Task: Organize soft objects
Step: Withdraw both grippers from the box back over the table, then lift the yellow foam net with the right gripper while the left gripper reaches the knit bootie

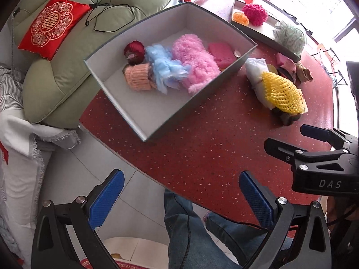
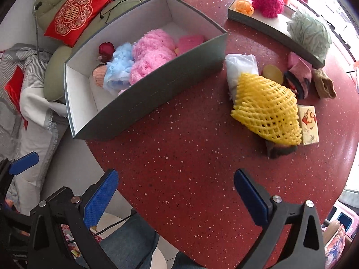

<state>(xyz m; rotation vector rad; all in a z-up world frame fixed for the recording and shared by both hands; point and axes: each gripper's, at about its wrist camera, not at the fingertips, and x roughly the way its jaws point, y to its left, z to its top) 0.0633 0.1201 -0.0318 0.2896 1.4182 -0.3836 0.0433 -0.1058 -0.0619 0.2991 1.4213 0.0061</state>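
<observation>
Nearest the cameras, the left gripper (image 1: 181, 198) hangs over the near edge of the red speckled table (image 1: 213, 152), its blue-padded fingers spread wide apart with nothing between them. The right gripper (image 2: 176, 198) is likewise spread apart and empty, above the same near edge; it also shows at the right of the left wrist view (image 1: 298, 143).

Taking the large grey box (image 2: 157, 85) as landmark: it stands on the table's left part, open-topped, one corner reaching past the table edge. Inside it, along the far side, lie a peach knitted piece (image 1: 138, 76), a dark red ball of yarn (image 1: 134, 49), a pale blue tulle puff (image 1: 166, 66), a fluffy pink piece (image 1: 195, 60) and a pink sponge (image 1: 221, 52), packed touching in a row.

Just right of the box, on the bare table, a white plastic-wrapped bundle (image 2: 241, 67) lies partly under a yellow foam net (image 2: 267, 109), which covers something dark at its near end. A small printed tissue pack (image 2: 309, 123) touches the net's right side. A yellow disc (image 2: 272, 72), a pink-and-dark sock (image 2: 299, 76) and a brown cloth (image 2: 324, 85) sit beyond it.

Farther right of the box, a shallow grey tray (image 2: 253, 21) holds an orange flower (image 2: 244, 6), a magenta pompom (image 2: 267, 2) and a pale green mesh puff (image 2: 309, 31).

Left of the box, a green sofa (image 1: 67, 71) carries a red embroidered cushion (image 1: 51, 25).
</observation>
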